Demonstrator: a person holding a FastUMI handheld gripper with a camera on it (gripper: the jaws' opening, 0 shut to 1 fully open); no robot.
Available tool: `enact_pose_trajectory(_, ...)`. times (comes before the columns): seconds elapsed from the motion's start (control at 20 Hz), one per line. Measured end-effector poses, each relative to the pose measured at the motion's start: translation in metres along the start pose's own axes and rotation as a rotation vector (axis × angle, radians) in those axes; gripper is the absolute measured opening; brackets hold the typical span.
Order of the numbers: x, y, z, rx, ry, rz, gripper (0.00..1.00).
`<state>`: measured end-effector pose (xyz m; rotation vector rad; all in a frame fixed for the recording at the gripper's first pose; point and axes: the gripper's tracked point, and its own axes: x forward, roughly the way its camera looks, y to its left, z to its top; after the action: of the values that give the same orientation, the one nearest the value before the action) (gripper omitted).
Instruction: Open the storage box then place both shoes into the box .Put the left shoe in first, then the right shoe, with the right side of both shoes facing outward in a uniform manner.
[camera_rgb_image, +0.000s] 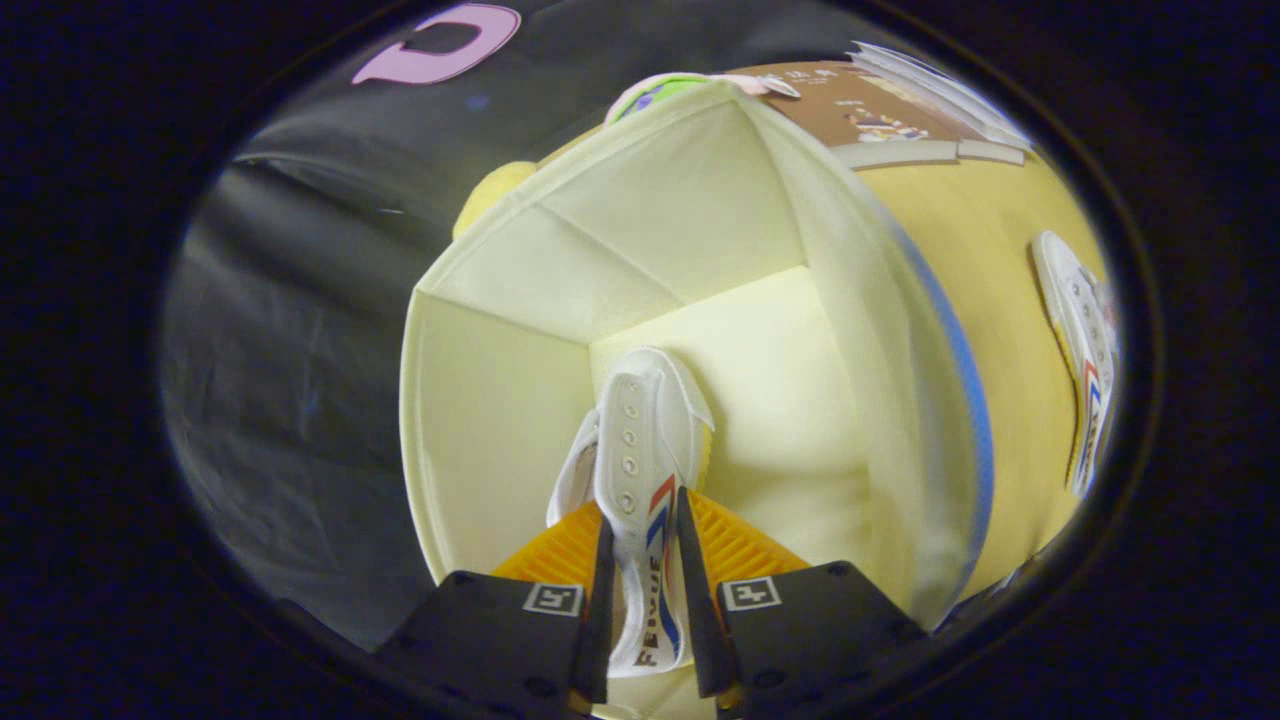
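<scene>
My gripper is shut on a white canvas shoe with red and blue stripes, both fingers pressing its sides. The shoe hangs toe-first inside the open cream storage box, its toe close to the box's pale floor. Whether it touches the floor I cannot tell. A second matching white shoe lies on the yellow tabletop, outside the box to the right of its blue-trimmed wall.
Beyond the box stand a yellow-green soft item and a brown card with white booklets on the table. Dark booth cloth hangs to the left of the box.
</scene>
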<state>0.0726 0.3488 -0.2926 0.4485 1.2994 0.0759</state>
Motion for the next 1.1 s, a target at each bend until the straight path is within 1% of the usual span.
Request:
enact_pose_trajectory(0.15,-0.016,0.026,-0.003,0.001,0.015,0.131,0.63)
enact_pose_trajectory(0.4,-0.033,0.033,-0.017,-0.043,0.025,0.175,1.0)
enact_pose_trajectory(0.6,-0.058,0.034,-0.011,-0.048,0.009,0.227,1.0)
enact_pose_trajectory(0.75,-0.092,0.034,-0.008,-0.052,-0.014,0.28,1.0)
enact_pose_trajectory(1.0,-0.148,0.009,-0.002,-0.108,-0.075,0.29,1.0)
enact_pose_trajectory(1.1,-0.17,-0.003,-0.006,-0.141,-0.088,0.309,1.0)
